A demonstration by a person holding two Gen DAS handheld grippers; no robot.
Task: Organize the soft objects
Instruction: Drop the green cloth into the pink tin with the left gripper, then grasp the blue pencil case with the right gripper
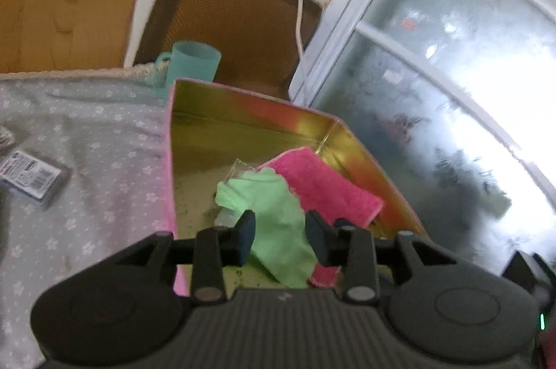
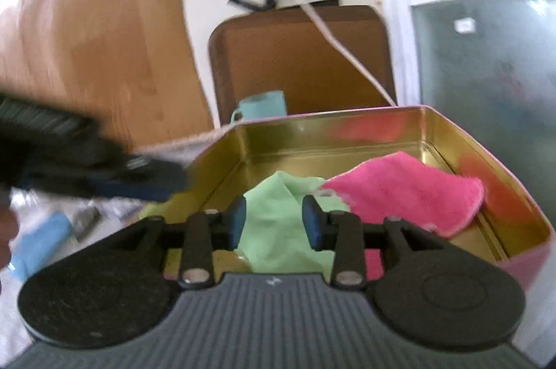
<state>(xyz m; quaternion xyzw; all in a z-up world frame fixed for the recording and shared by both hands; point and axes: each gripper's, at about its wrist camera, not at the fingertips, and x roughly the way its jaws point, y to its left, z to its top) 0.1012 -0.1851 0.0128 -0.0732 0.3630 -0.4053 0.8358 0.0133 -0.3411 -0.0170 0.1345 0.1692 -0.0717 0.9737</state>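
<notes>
- Green cloth (image 1: 274, 219) lies in tin (image 1: 243, 111), just ahead between both grippers' parted jaws.
- Left gripper (image 1: 280, 238) and right gripper (image 2: 274, 223): released, empty.
- Neither clearly nearer.

Worktop (image 1: 104, 139) covered by a pale grey-blue cloth with small white flower print and a lace-trimmed far edge. On it: an open tin (image 1: 264, 111), pink outside, gold inside, near the right end; a teal mug (image 1: 194, 59) at the far edge, just behind the tin's left corner; a small dark packet (image 1: 31, 177) with a printed label toward the left, well apart from the tin. Further left, a blurred light-blue item (image 2: 41, 240), kind unclear.
</notes>
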